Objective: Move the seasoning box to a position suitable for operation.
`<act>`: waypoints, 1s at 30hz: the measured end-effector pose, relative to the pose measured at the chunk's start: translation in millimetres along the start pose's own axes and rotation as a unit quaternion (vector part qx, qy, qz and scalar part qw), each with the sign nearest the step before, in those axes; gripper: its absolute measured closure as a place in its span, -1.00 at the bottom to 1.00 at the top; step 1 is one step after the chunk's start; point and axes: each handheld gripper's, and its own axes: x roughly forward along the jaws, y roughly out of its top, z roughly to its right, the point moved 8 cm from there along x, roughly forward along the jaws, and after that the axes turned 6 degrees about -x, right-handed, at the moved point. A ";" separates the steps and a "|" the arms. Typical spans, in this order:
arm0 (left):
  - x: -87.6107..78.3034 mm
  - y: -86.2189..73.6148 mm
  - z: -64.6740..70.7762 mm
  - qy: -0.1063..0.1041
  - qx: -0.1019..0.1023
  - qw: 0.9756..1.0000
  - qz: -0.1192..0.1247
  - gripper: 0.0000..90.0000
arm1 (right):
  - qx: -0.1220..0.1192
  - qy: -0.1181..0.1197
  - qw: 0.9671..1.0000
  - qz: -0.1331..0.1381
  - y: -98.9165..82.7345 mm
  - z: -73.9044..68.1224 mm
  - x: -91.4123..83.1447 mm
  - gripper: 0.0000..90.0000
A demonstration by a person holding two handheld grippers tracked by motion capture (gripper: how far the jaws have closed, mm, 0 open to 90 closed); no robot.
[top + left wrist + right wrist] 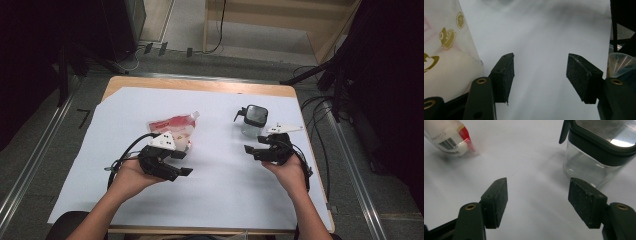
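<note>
Nearest the person, the left claw and the right claw hover over the white-covered worktop, each with jaws spread wide and nothing between the pads. Just beyond the left claw lies a red-and-white pouch, flat and perhaps touching it. Beyond the right claw a glass jar with a dark lid stands upright, close by.

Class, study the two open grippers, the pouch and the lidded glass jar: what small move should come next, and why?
Probably the right gripper should ease forward and close on the glass jar. Its jaws stand open with nothing between them, and the jar sits upright just ahead, lid on. The left gripper, also open and empty, lies beside the pouch and could then take that.
</note>
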 end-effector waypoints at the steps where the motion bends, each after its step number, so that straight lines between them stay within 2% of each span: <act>1: 0.2 0.0 0.4 -0.002 0.000 1.000 0.000 -0.10 | 0.004 -0.003 1.000 0.002 -0.3 2.3 -0.6 -0.29; 2: 0.6 0.4 0.9 -0.003 -0.002 1.000 0.002 -0.10 | 0.004 -0.003 1.000 0.002 -0.3 2.3 -0.6 -0.29; 3: 0.7 0.6 1.7 -0.006 -0.001 1.000 0.003 -0.11 | 0.009 -0.001 1.000 0.004 -0.9 4.0 -0.2 -0.20; 8: 1.3 -0.7 1.9 -0.004 -0.001 1.000 0.000 -0.12 | 0.023 0.000 1.000 -0.002 -3.4 8.3 1.1 -0.19; 12: 2.2 -1.0 3.3 -0.007 -0.003 1.000 0.001 -0.12 | 0.023 -0.018 1.000 0.003 -3.7 17.1 4.0 -0.20; 16: 2.8 -1.8 3.2 -0.006 -0.002 1.000 -0.002 -0.12 | 0.039 -0.032 0.999 0.009 -3.0 23.9 9.3 -0.22; 21: 2.6 -2.8 2.9 -0.004 -0.007 1.000 0.001 -0.12 | 0.057 -0.071 0.996 0.000 -4.8 31.6 17.4 -0.43; 26: 2.8 -3.8 3.6 -0.005 -0.006 1.000 -0.002 -0.12 | 0.087 -0.066 0.994 0.019 -1.7 34.8 21.9 -0.67; 30: 2.7 -4.1 4.1 -0.005 -0.004 1.000 -0.002 -0.12 | 0.088 -0.078 0.993 0.023 0.2 38.3 27.1 -0.70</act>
